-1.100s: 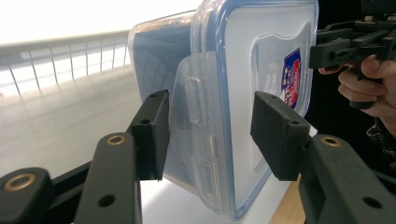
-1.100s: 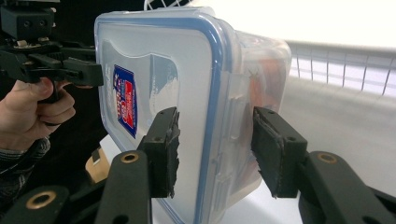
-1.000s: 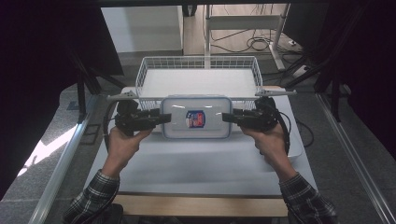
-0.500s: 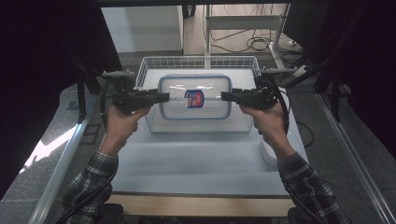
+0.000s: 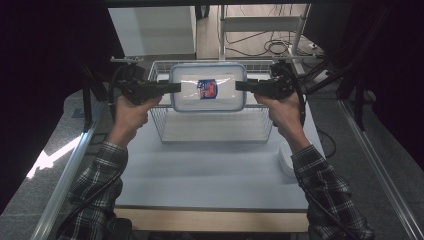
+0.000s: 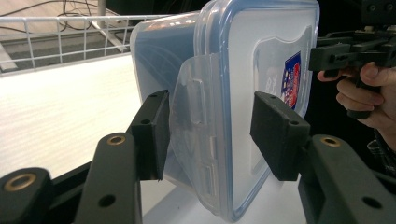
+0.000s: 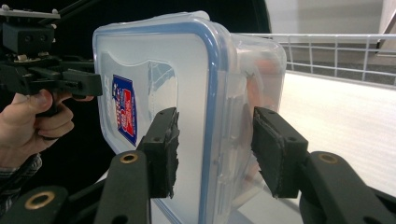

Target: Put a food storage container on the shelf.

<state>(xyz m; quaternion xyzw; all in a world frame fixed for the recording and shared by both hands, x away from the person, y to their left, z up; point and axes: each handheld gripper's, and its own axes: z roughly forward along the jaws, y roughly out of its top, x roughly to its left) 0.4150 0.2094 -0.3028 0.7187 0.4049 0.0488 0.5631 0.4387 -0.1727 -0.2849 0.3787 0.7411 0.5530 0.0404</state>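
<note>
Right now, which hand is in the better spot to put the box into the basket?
Neither wins: the left gripper and the right gripper each clamp one end of the box, held above the wire basket. Letting go with either would probably tip it, so both should lower together.

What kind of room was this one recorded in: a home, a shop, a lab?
Most likely a lab or test workspace, not a home. A plain white table stands inside a metal frame, loose cables lie on the bare floor behind it, and a metal rack stands beyond the wire basket.
</note>
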